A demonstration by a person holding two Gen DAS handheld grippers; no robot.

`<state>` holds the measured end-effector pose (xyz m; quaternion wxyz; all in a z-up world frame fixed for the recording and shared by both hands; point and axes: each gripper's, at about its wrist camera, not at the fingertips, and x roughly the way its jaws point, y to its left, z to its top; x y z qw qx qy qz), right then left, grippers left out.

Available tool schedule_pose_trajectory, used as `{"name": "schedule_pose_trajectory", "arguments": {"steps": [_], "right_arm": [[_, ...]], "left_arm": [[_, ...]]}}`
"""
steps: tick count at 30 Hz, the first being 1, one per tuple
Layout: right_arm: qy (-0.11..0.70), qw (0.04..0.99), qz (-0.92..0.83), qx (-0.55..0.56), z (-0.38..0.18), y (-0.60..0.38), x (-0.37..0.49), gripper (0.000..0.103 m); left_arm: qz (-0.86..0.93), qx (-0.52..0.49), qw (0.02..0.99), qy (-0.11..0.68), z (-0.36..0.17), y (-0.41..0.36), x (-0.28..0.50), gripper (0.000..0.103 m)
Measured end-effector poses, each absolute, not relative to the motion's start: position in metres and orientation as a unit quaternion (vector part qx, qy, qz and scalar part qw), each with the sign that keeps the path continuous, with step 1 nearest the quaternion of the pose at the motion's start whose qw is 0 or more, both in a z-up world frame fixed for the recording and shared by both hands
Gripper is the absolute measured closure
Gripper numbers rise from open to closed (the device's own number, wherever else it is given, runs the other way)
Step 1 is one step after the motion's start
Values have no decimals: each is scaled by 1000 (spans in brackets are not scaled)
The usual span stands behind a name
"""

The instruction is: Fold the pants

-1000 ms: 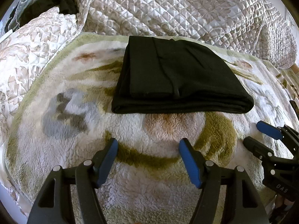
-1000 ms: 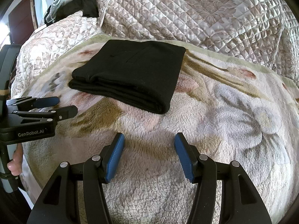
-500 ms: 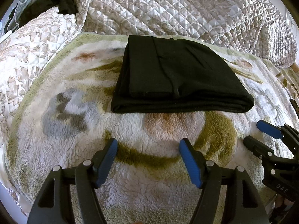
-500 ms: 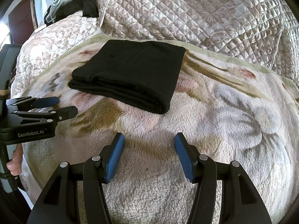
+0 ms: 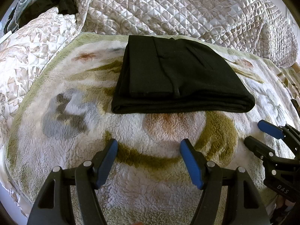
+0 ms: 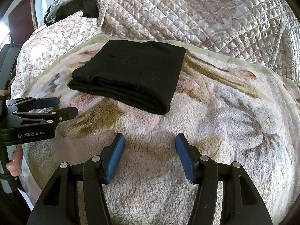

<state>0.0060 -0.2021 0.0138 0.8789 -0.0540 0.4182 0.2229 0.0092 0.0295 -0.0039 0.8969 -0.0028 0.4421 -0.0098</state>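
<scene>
1. Lying folded into a thick black rectangle on the fleece blanket [image 5: 75,123], pants [image 5: 178,75] at 12 o'clock of the left gripper [image 5: 149,146] — apart from it, untouched.
2. Left gripper: blue pads spread wide, only blanket between them.
3. Right gripper [image 6: 149,140]: pads likewise spread, nothing pinched; pants at 11 o'clock here, well clear.
4. Seen only from the right wrist: a thumb [image 6: 14,166] on the left gripper's handle at 9 o'clock, "GenRobot.AI" lettering on the body.
5. Seen only from the left wrist: the right gripper's side at 3 o'clock.
6. Behind the blanket in both views — quilted bedspread [image 5: 187,9]; dark clothing [image 5: 56,1] at 11 o'clock.
</scene>
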Motion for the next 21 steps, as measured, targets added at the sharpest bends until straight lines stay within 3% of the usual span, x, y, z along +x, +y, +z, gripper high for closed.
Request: {"name": "schedule_pose_trajectory", "arguments": {"steps": [21], "right_arm": [[418,879,223,-54,14,-203,6,45]], "left_arm": [[-9,-2,897,443,-4,29,9,31]]}}
